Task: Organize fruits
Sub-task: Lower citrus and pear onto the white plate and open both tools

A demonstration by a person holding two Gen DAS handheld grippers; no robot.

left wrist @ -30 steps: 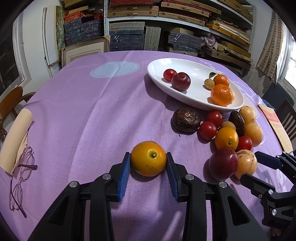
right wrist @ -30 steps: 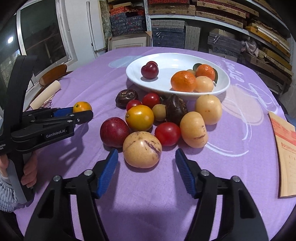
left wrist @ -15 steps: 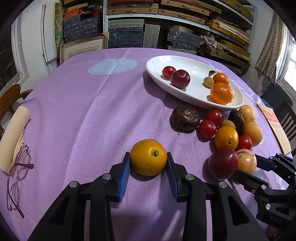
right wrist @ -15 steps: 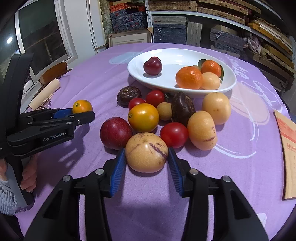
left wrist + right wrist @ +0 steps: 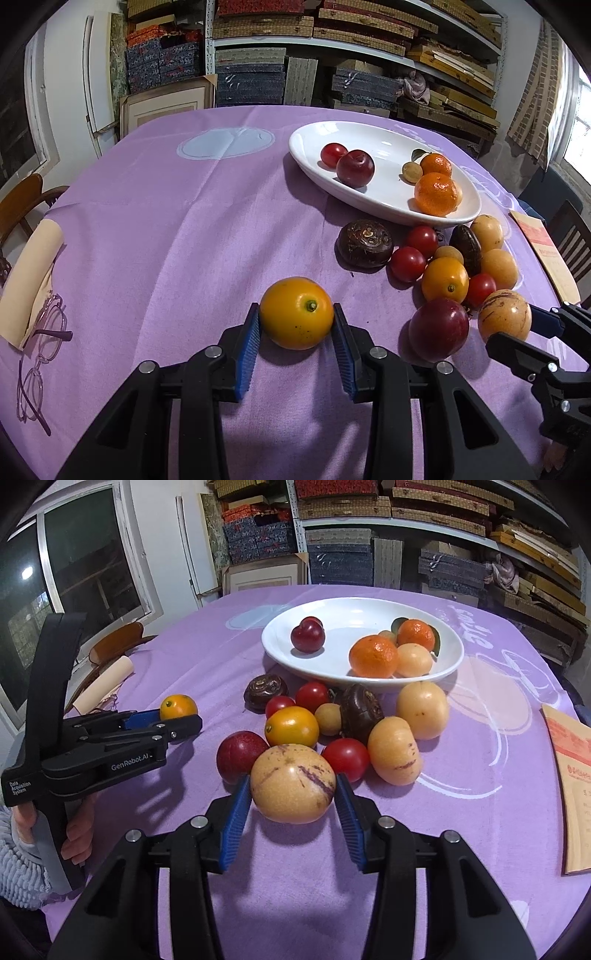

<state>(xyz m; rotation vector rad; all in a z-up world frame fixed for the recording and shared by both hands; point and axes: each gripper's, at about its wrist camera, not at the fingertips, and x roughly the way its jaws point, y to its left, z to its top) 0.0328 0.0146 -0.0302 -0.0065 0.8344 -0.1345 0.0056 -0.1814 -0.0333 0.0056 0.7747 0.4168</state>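
My left gripper (image 5: 296,328) is shut on a yellow-orange fruit (image 5: 296,312) with a green stem end, both blue pads touching its sides, just above the purple tablecloth. My right gripper (image 5: 293,797) is shut on a tan pepino melon with purple streaks (image 5: 293,782); it also shows in the left wrist view (image 5: 504,315). A white oval plate (image 5: 452,653) at the back holds a dark red plum (image 5: 307,636), two mandarins (image 5: 373,656) and a pale fruit. Several loose fruits lie in front of the plate, among them a red plum (image 5: 240,752) and a yellow-orange fruit (image 5: 291,726).
Glasses (image 5: 40,354) and a rolled beige cloth (image 5: 31,273) lie at the table's left edge. An orange booklet (image 5: 570,790) lies at the right edge. Wooden chairs stand beside the table. Shelves with boxes fill the back wall.
My right gripper has closed from wide open onto the pepino melon. My left gripper has tightened on the yellow-orange fruit and both views have shifted slightly forward.
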